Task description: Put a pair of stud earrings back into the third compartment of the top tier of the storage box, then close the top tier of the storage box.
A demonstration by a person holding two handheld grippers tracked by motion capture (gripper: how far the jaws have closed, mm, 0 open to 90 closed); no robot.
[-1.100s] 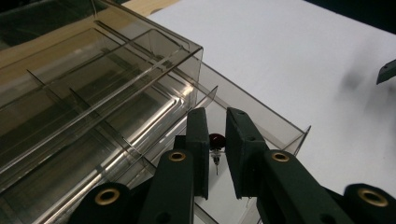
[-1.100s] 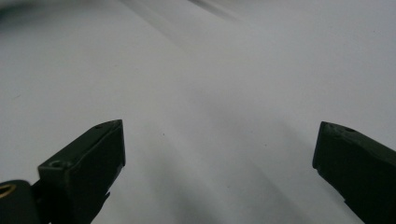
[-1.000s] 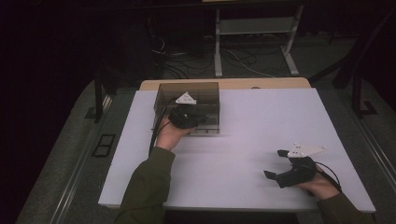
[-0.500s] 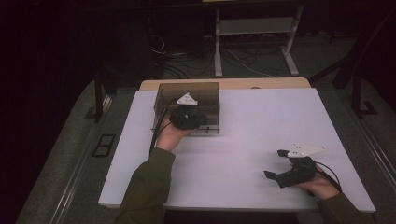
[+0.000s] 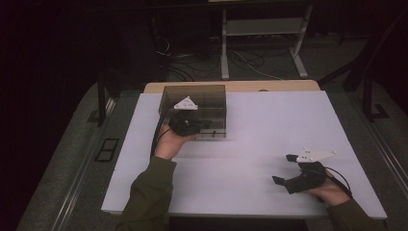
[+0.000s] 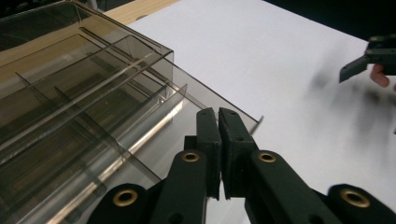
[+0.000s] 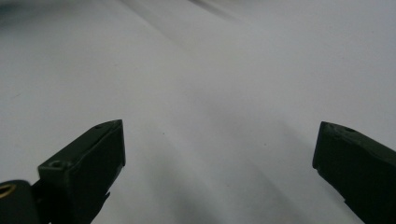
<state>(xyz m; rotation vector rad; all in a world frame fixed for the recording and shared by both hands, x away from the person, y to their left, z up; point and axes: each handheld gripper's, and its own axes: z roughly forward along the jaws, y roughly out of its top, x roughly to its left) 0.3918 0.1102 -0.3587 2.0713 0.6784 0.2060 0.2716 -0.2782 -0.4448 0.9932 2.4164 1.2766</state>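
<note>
Nearest the person, at the right front of the white table [image 5: 250,144], the right gripper [image 5: 285,169] rests low over the tabletop in the right hand [image 5: 332,191], with its grey three-cornered plate on top and a cable trailing off behind. Its jaws stand wide apart, pointing left across the table, and in the right gripper view there is bare white surface between the two black tips and nothing held.

Farther in and to the left, a green sleeve [image 5: 146,195] leads up to the left hand [image 5: 168,142], which holds the left gripper [image 6: 218,122] at the near side of a smoked transparent plastic organiser box [image 5: 195,103]. Its jaws have just been closing and now sit pressed together, pad against pad. In the left gripper view no object lies between them (the thin near lip of the box runs right behind the tips, and whether they touch it I cannot tell). The tips sit at the box's near right corner, above the tabletop.

The box stands at the far left of the table, its far edge close to a strip of bare wood [image 5: 269,86]. Clear partitions split it into long compartments, which look empty.

Beyond the table, in the dark, lie cables [image 5: 192,62] on the floor and a white metal frame [image 5: 262,36].
</note>
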